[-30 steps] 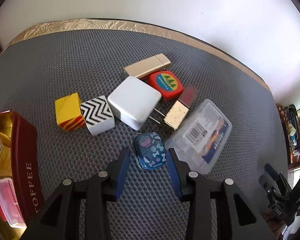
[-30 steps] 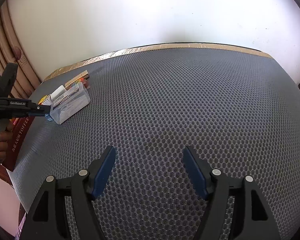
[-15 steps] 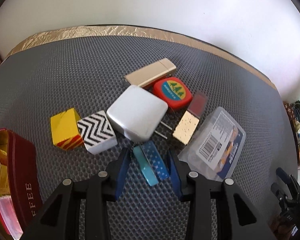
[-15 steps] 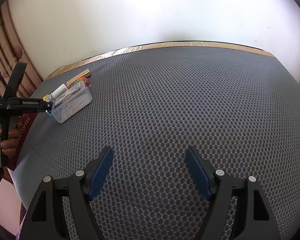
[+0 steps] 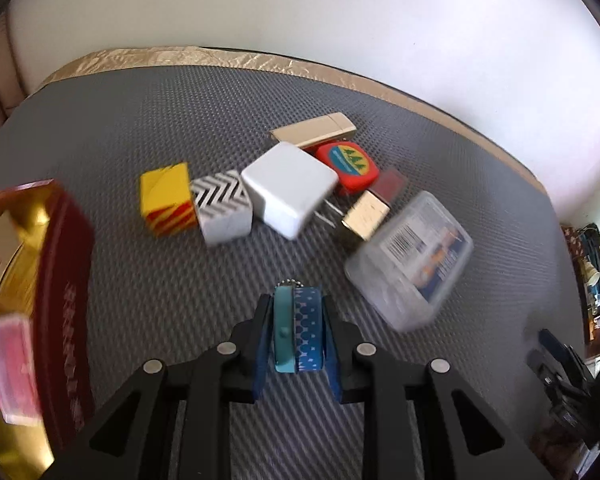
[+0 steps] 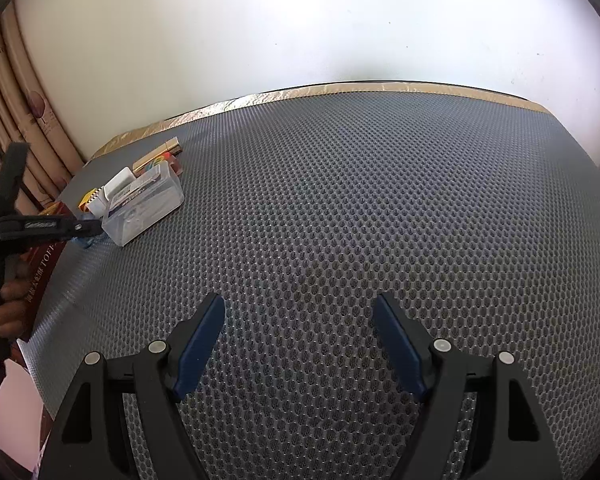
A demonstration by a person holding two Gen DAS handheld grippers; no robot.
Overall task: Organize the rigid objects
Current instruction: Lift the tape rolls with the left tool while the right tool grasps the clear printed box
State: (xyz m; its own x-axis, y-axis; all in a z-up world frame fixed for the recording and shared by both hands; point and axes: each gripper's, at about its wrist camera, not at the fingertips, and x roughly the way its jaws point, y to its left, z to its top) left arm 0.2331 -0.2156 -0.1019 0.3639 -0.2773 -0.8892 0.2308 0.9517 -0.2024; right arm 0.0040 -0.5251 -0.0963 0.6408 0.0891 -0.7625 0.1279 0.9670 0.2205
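1. Dark red metal fills the far left of the left wrist view: the toffee tin [image 5: 66, 292] stands open, gold inside, with a small pink-lidded box [image 5: 10, 364] already in it.
2. Just beyond it on the grey mat [image 5: 140, 280] sit a yellow block [image 5: 166, 200] and a zigzag block [image 5: 224, 206], touching side by side.
3. Next comes a white charger [image 5: 290, 188], prongs toward a gold lighter [image 5: 366, 214], with a gold bar [image 5: 314, 130] and a red tape measure [image 5: 348, 164] behind.
4. The left gripper [image 5: 296, 332] is clamped on the small blue case [image 5: 298, 328], held on edge, its bead chain at the tip. A second ago the case lay flat on the mat between parted fingers; half a second ago it was tipping up; now it is gripped and seems lifted clear of the pile. The view is blurred, so the hand is likely swinging toward the tin, the probable drop point.
5. A clear plastic box [image 5: 412, 256] lies to the right, near the case but apart.
6. The right gripper [image 6: 300, 344] hovers over bare mat, fingers wide apart and holding nothing, well away from the pile.
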